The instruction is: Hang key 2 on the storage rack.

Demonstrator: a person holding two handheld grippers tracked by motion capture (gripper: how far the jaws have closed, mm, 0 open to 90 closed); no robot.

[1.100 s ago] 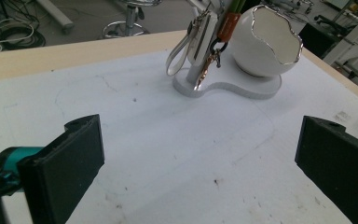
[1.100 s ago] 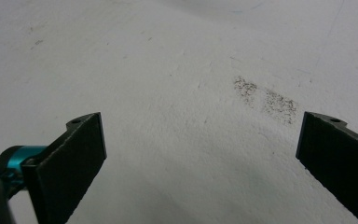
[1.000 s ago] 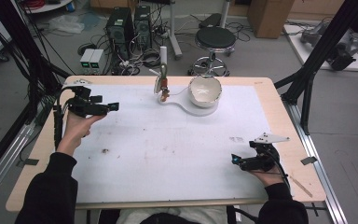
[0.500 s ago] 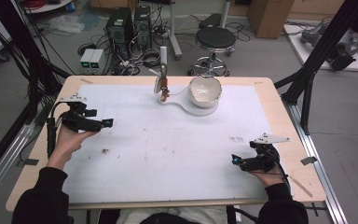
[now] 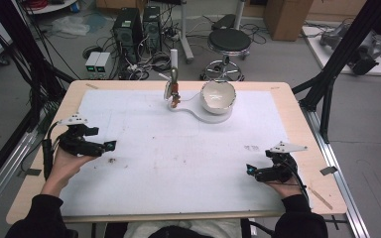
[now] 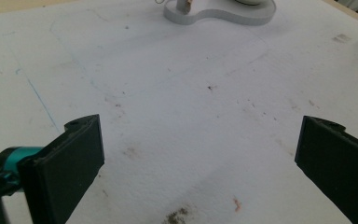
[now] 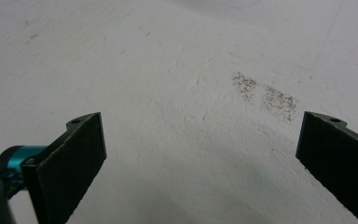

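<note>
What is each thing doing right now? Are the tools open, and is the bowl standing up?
Left tool: open, holding nothing, low over the white sheet.
Right tool: open, holding nothing.
Bowl: upright on its white stand; contents unclear.
Small clamp: upright beside the bowl.

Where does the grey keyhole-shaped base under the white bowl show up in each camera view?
High view: the grey base lies at the table's far middle, under the white bowl.
Left gripper view: the base runs along the top edge, right of centre.
Right gripper view: not in it.
Shared landmark: the stained white mat, also and.
</note>
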